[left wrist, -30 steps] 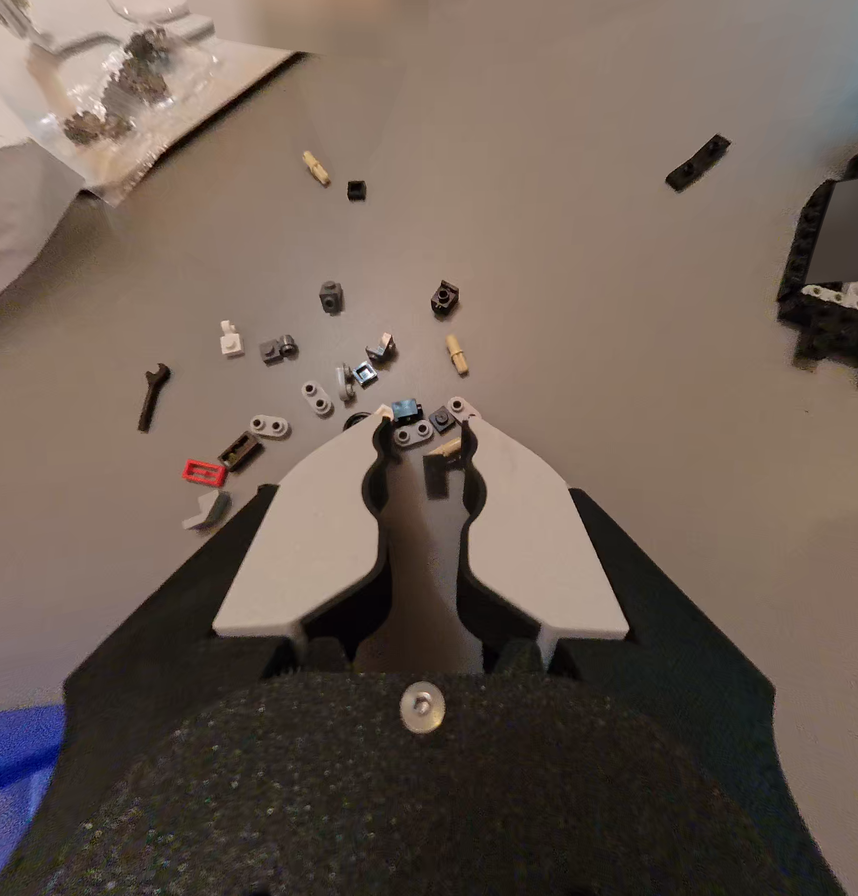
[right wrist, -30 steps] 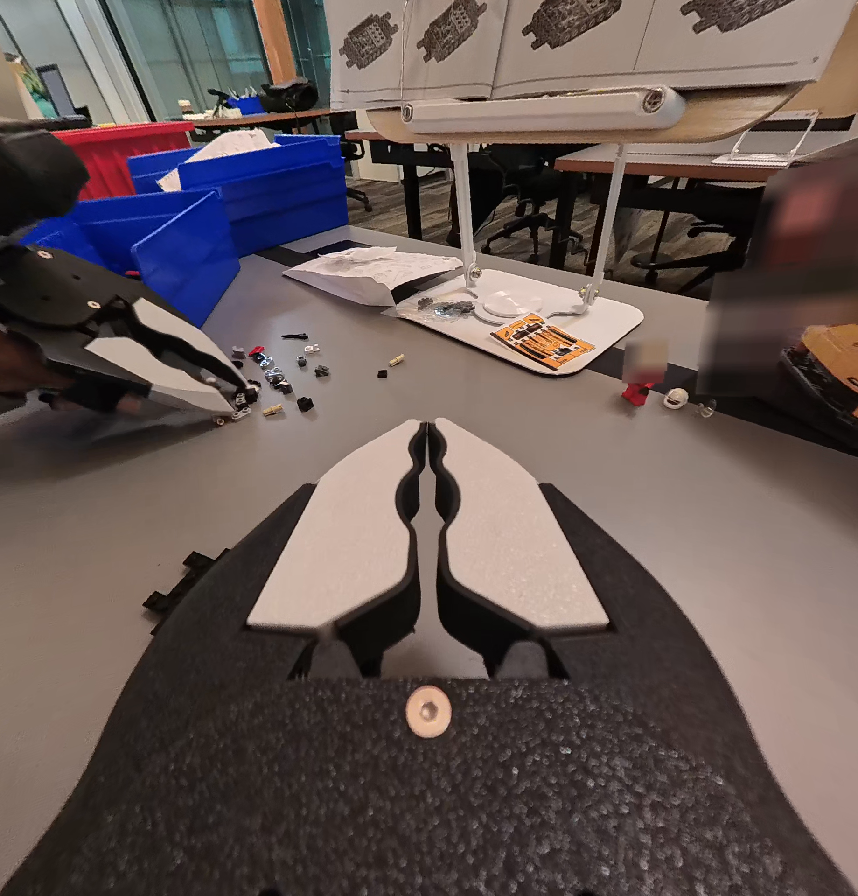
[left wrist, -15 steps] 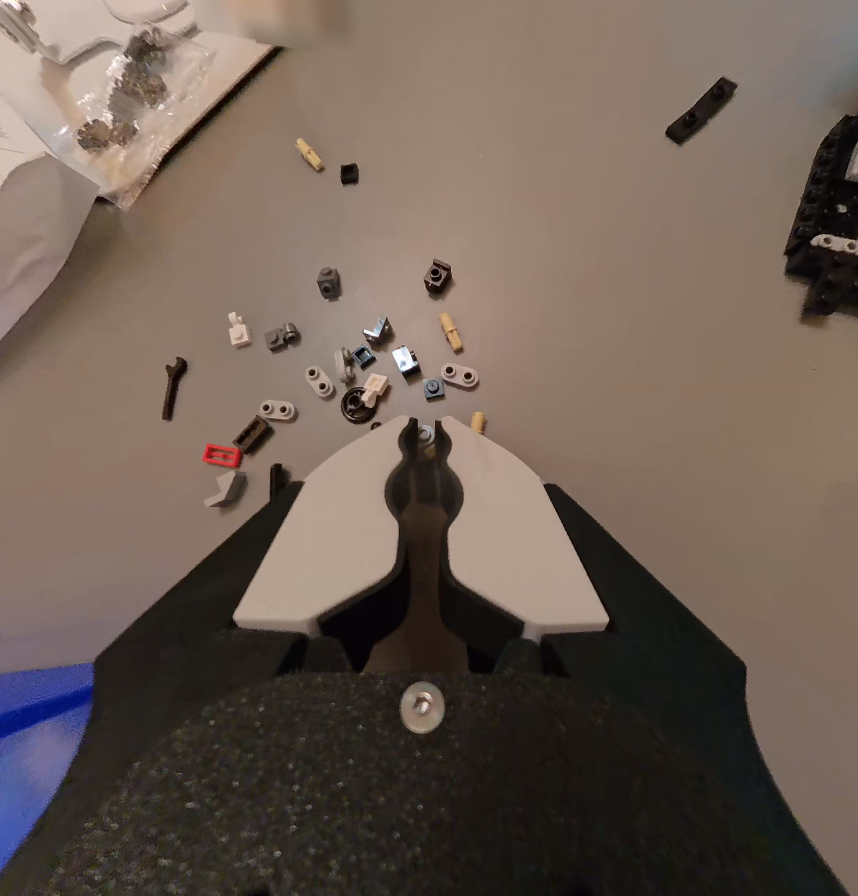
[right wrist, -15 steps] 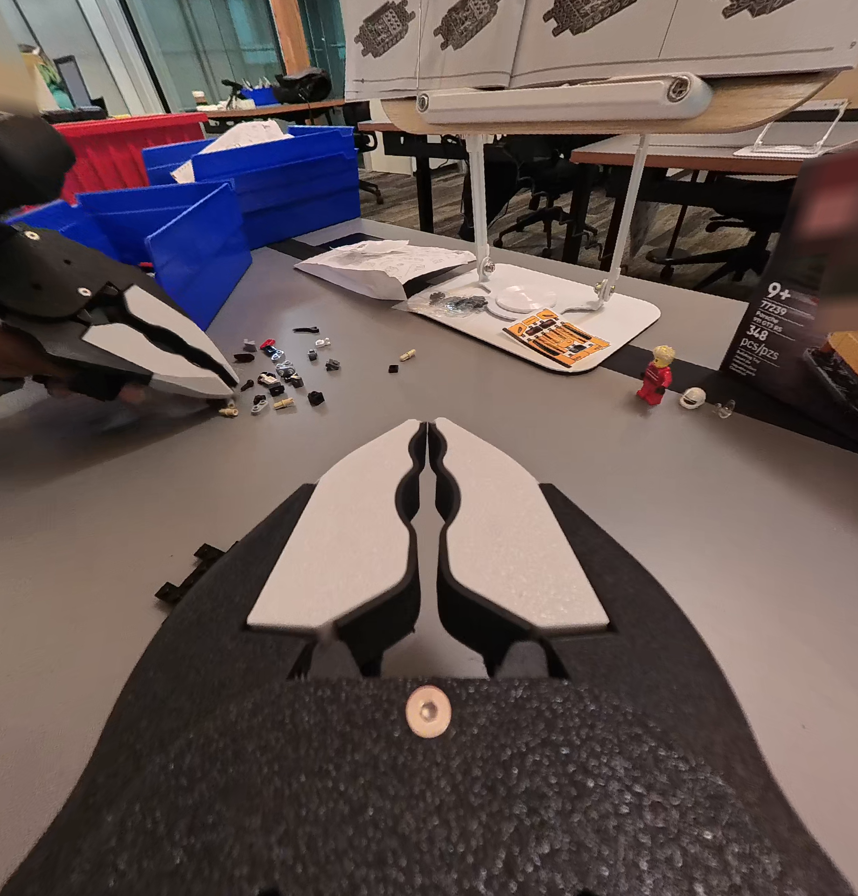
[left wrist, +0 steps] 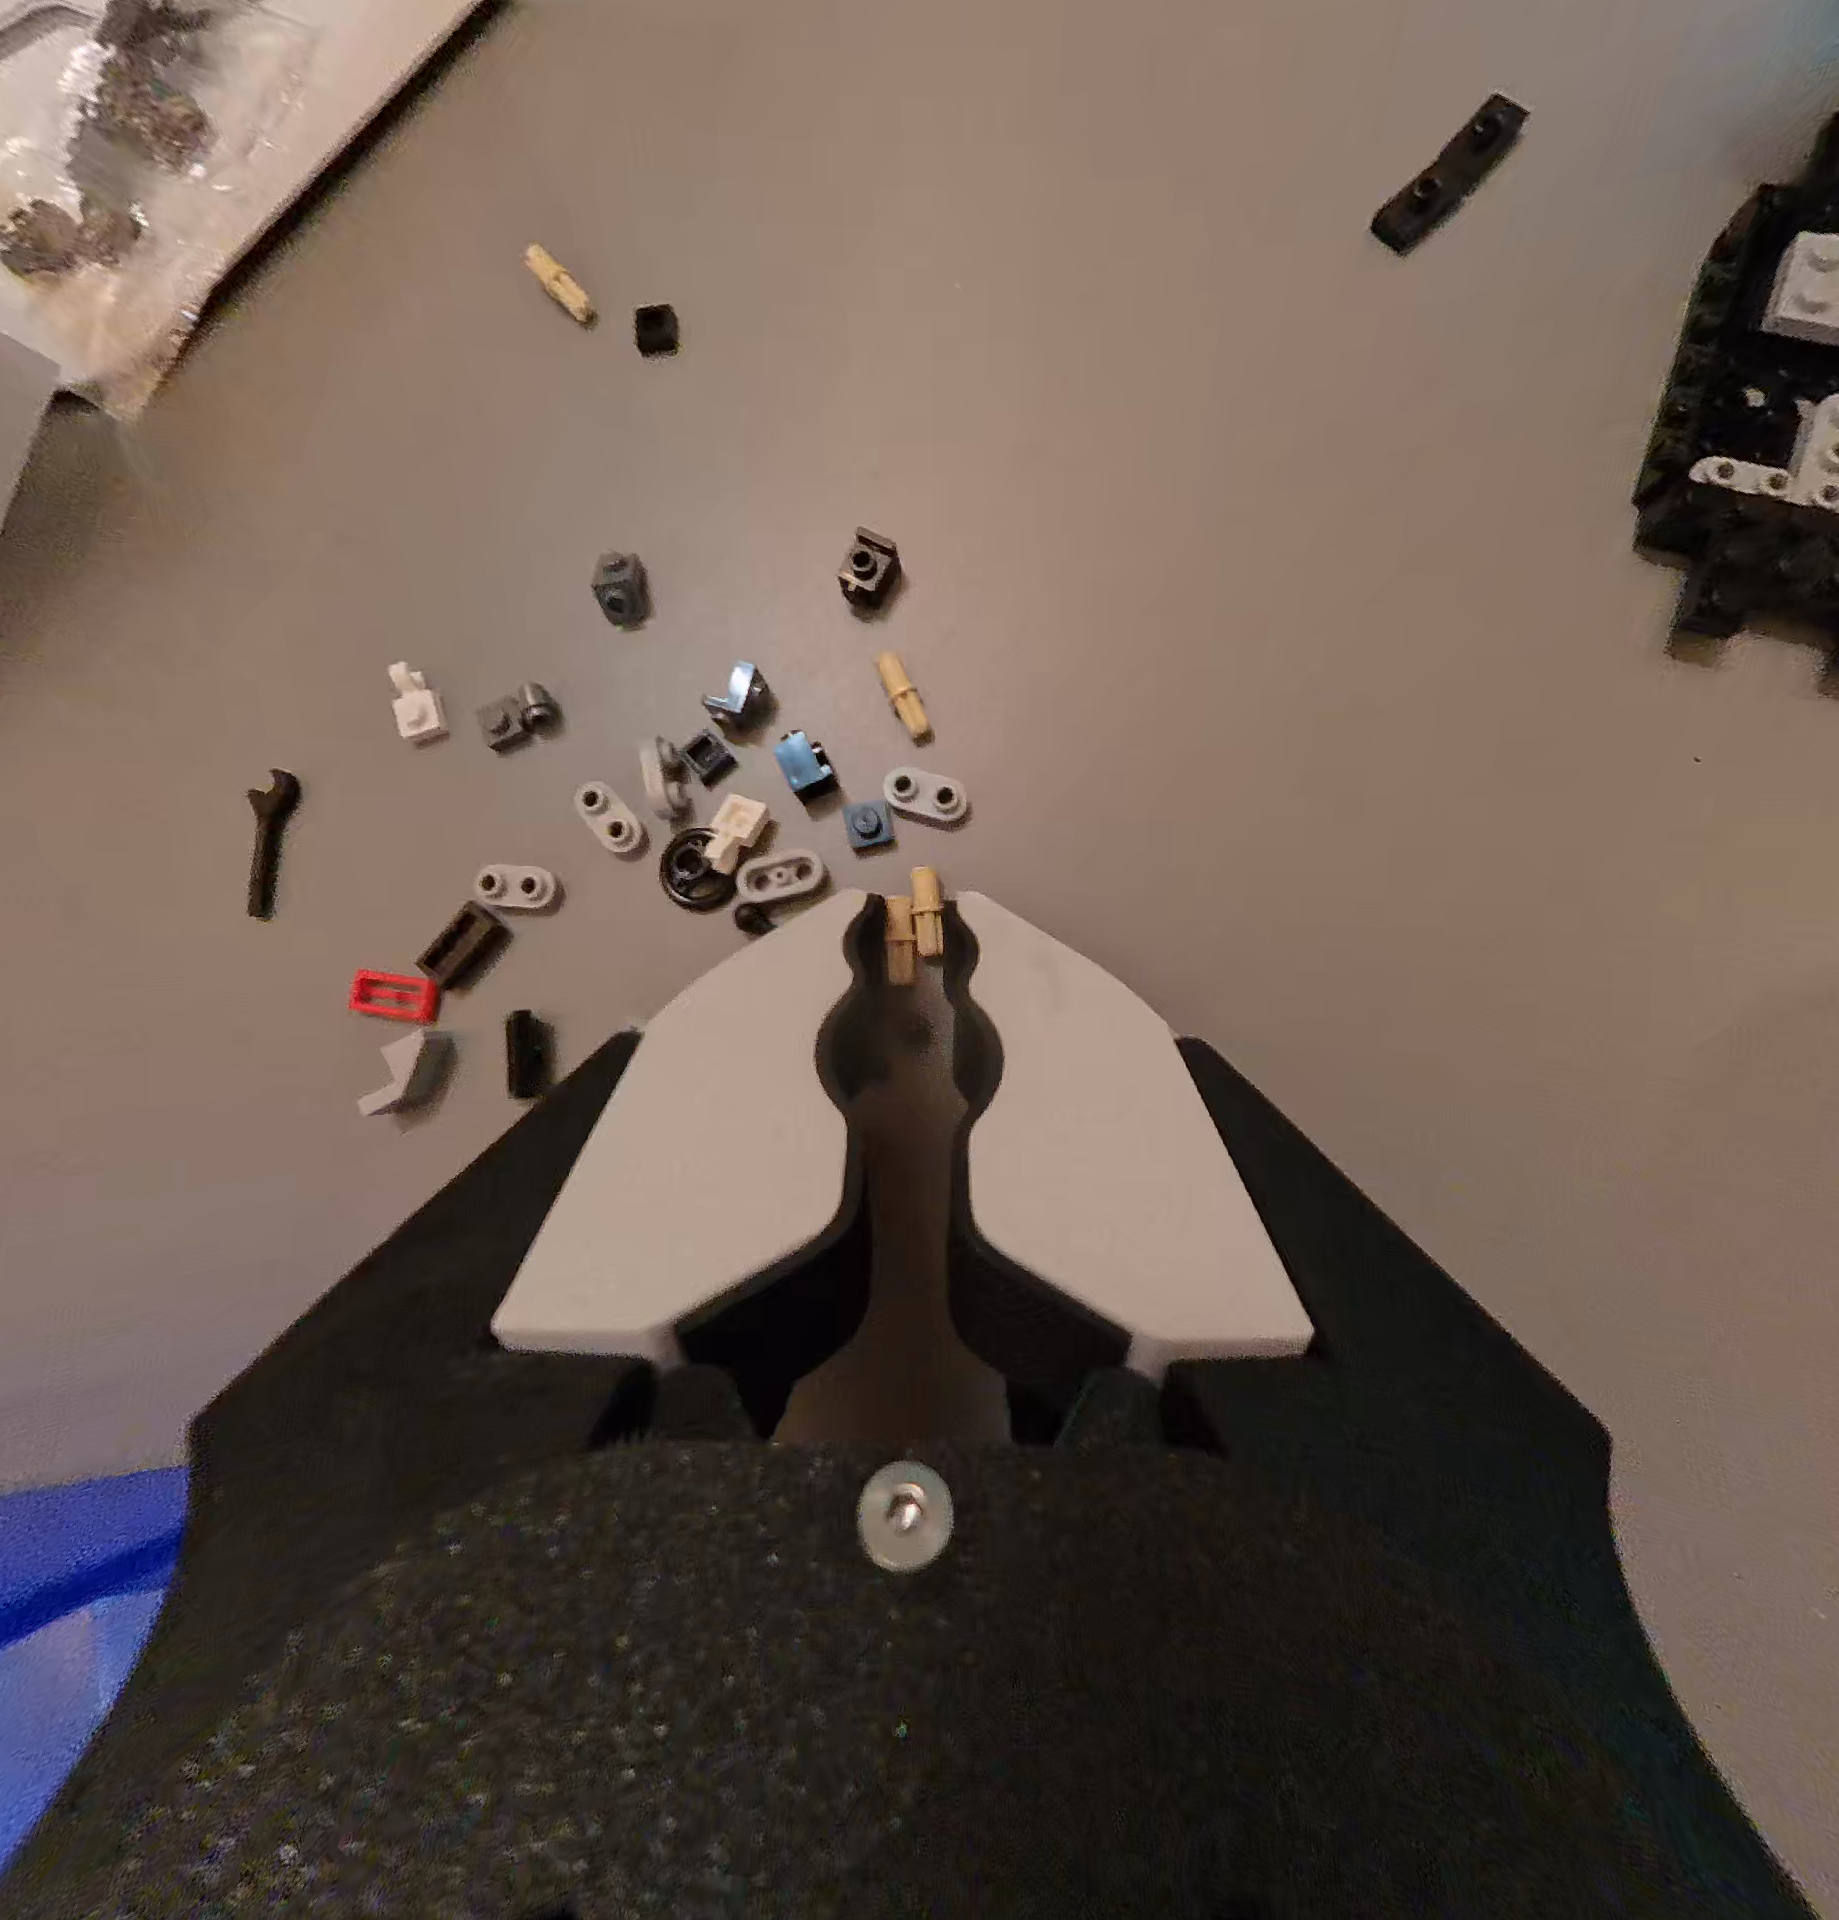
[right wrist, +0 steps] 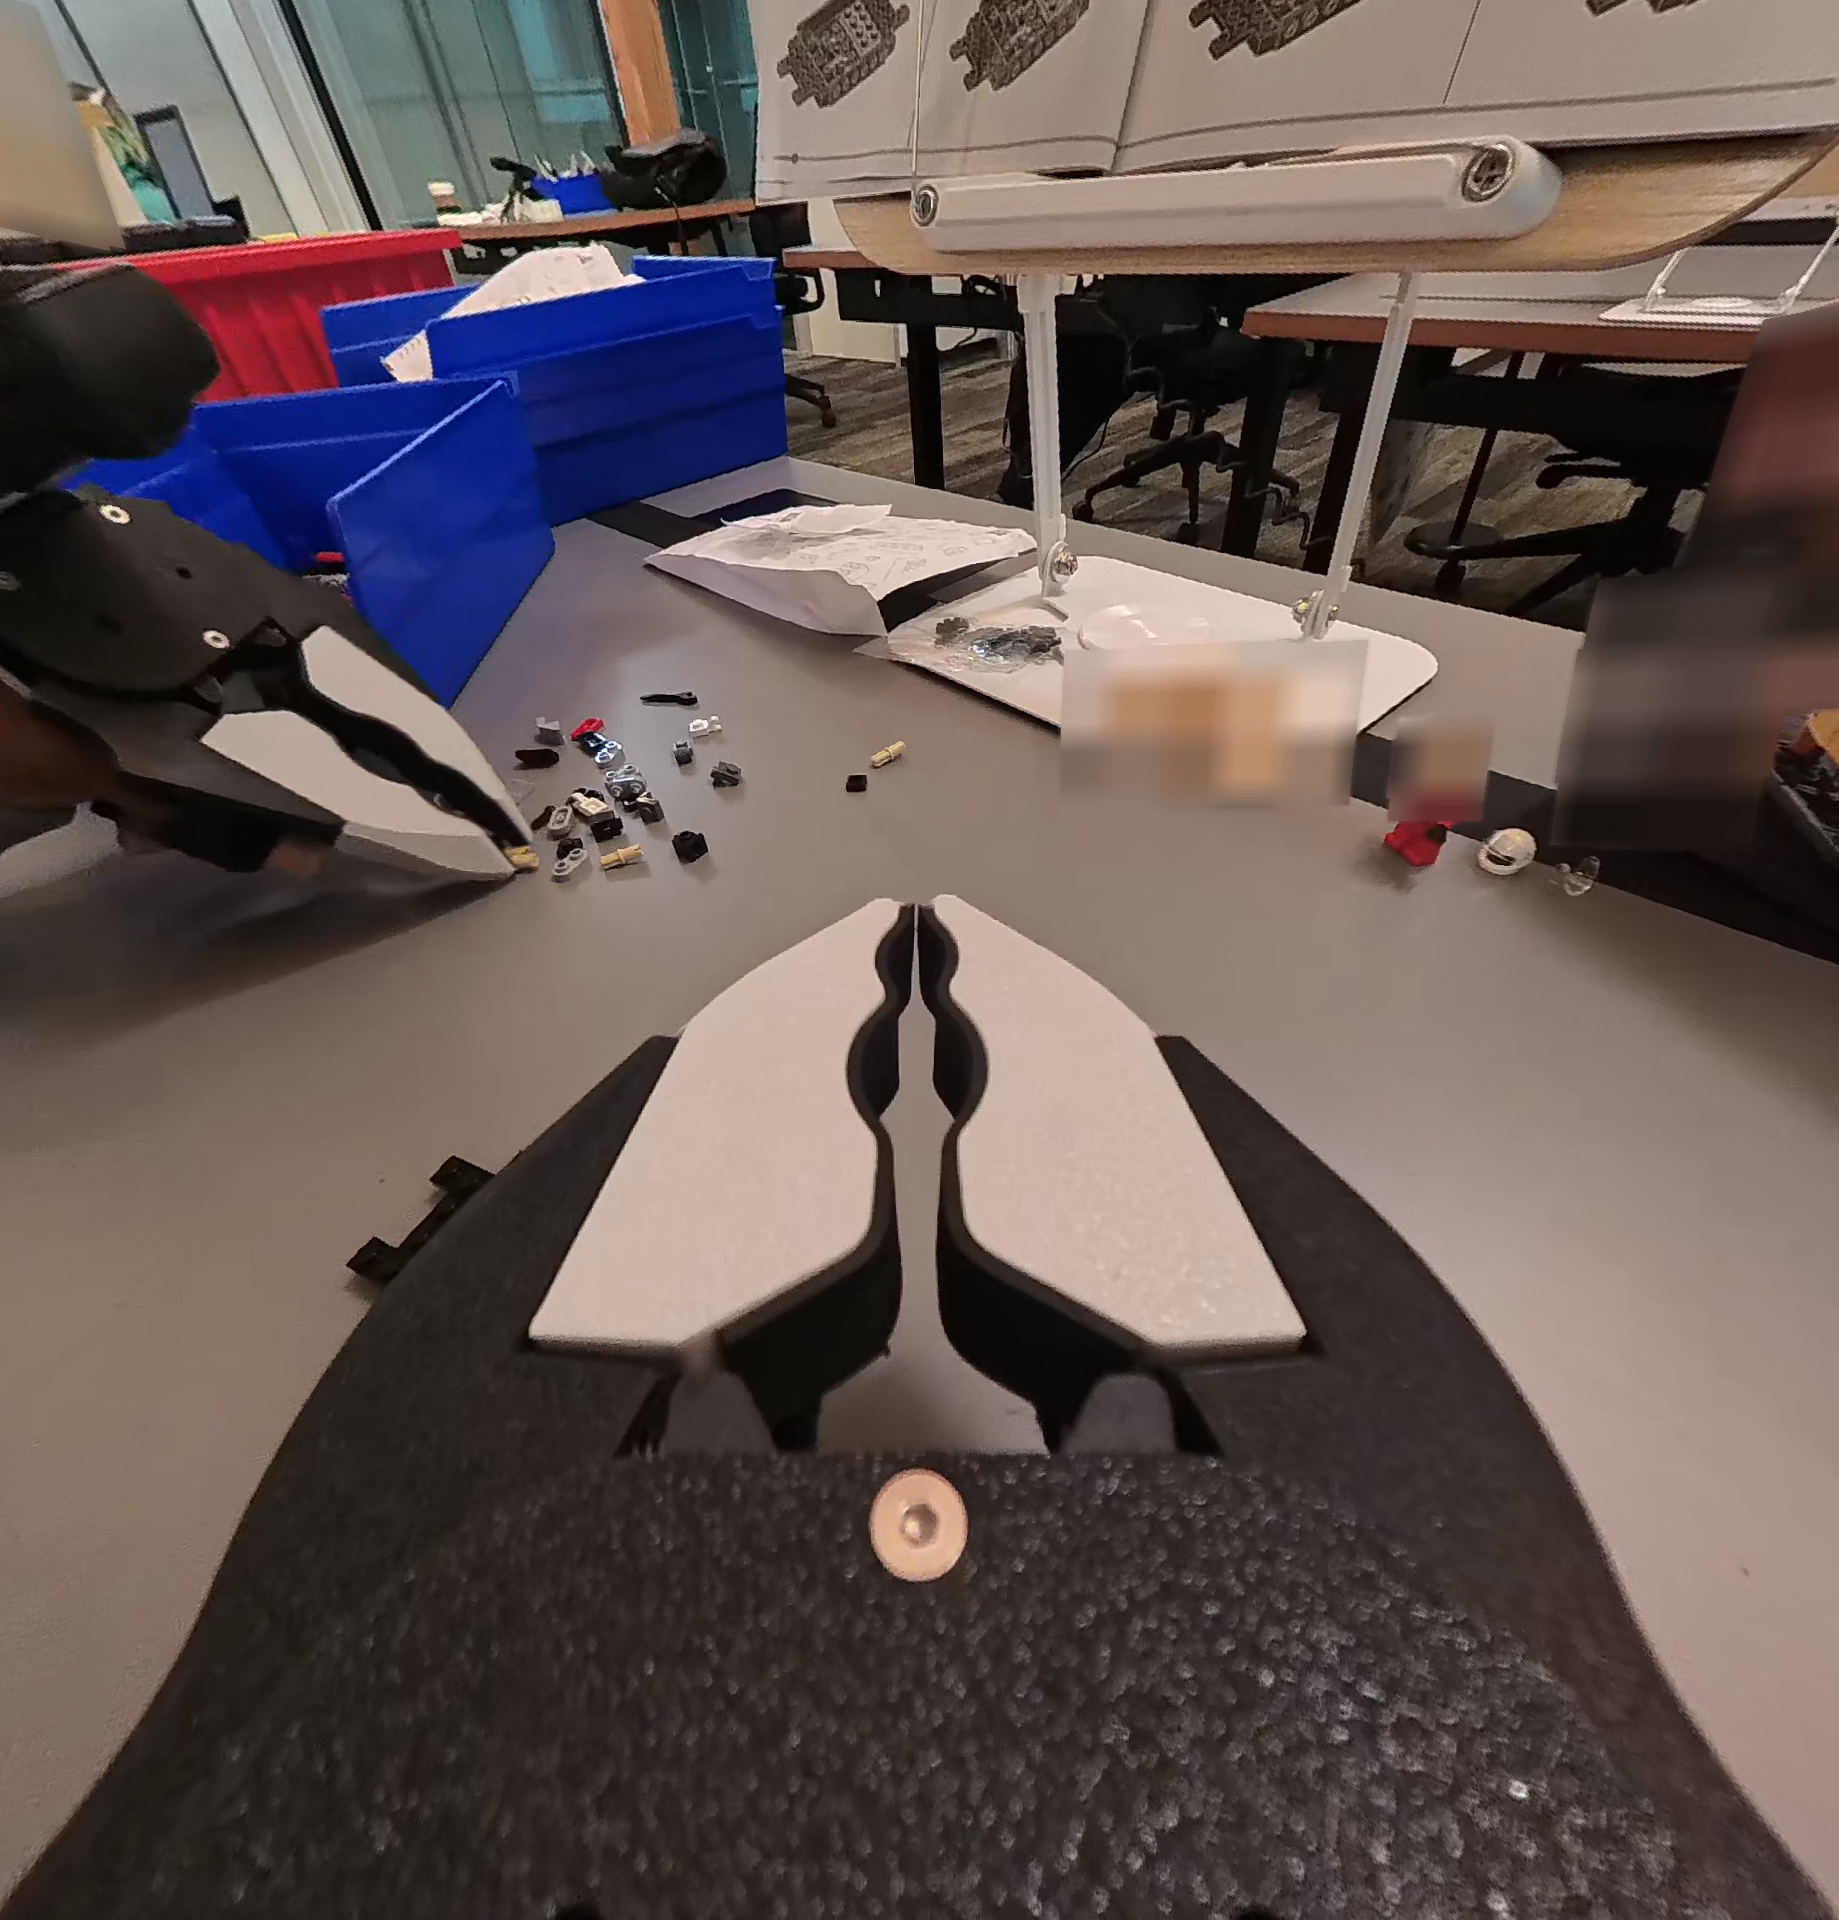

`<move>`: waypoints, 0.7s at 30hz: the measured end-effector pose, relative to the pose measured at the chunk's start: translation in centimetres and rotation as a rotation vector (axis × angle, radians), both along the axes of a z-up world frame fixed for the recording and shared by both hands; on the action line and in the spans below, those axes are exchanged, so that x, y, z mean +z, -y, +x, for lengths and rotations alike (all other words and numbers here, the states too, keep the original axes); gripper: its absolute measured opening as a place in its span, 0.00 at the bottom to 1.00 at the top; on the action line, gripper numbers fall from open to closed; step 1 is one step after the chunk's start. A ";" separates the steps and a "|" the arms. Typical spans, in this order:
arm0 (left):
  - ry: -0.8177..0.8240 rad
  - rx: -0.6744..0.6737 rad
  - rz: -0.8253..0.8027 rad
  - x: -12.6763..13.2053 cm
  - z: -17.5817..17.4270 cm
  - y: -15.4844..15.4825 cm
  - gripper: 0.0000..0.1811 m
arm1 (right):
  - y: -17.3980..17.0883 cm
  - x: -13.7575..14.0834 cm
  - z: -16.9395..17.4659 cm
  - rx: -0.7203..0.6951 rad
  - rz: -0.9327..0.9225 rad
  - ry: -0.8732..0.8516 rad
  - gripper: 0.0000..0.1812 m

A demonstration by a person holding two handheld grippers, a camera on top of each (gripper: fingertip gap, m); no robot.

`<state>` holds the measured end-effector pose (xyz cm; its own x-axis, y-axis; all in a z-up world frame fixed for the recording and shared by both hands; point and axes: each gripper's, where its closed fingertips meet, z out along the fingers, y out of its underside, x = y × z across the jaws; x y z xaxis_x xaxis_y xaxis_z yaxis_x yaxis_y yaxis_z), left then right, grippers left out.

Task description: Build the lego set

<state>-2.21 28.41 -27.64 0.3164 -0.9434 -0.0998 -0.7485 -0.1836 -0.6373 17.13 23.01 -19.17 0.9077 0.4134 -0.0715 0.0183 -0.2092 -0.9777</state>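
My left gripper [left wrist: 913,914] is shut on two tan pins [left wrist: 902,935] that sit side by side between its fingertips, at the near edge of a scatter of small loose lego pieces [left wrist: 707,790] on the grey table. It also shows in the right wrist view [right wrist: 515,847], low over the table with a tan bit at its tip. The black partly built model [left wrist: 1767,520] lies at the right edge. My right gripper [right wrist: 915,912] is shut and empty above the table; a black bit of the model [right wrist: 416,1216] peeks out at its left.
More tan pins [left wrist: 902,694] [left wrist: 560,283] and a black plate [left wrist: 1447,171] lie loose. A parts bag on paper [left wrist: 84,177] is at the far left. Blue bins [right wrist: 447,499], a white stand base [right wrist: 1393,665], a red minifigure [right wrist: 1419,840] and a white helmet [right wrist: 1505,852] stand beyond. Some 20 cm of space lies between my two pairs of fingers. It is some 9 cm from my right tips to the black plate [left wrist: 1447,171].
My left gripper went from open over the pile to shut, and drew back a little. Tan pins now sit between its tips. The right gripper stayed shut and still.
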 end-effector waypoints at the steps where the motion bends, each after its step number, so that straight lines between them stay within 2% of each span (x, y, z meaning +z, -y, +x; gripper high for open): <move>1: -0.001 0.009 0.012 0.0 0.0 -0.3 0.06 | 0.0 0.0 0.0 0.001 0.001 0.001 0.00; 3: 0.021 0.033 0.040 0.4 0.1 -1.0 0.04 | 0.1 0.2 -0.1 0.002 0.006 0.002 0.00; 7: 0.068 0.093 0.066 1.6 -0.5 -2.0 0.08 | 0.2 0.6 -0.1 0.003 0.020 0.000 0.00; 12: 0.015 0.176 0.073 1.9 -3.2 -3.3 0.12 | 0.1 0.2 -0.3 0.009 0.004 -0.009 0.00; 17: -0.095 0.157 0.018 1.8 -5.6 -2.4 0.12 | 0.1 0.3 -0.2 0.010 0.005 -0.012 0.00; 21: -0.092 0.140 -0.026 1.7 -6.2 -1.7 0.11 | 0.1 0.2 -0.2 0.012 -0.001 -0.023 0.00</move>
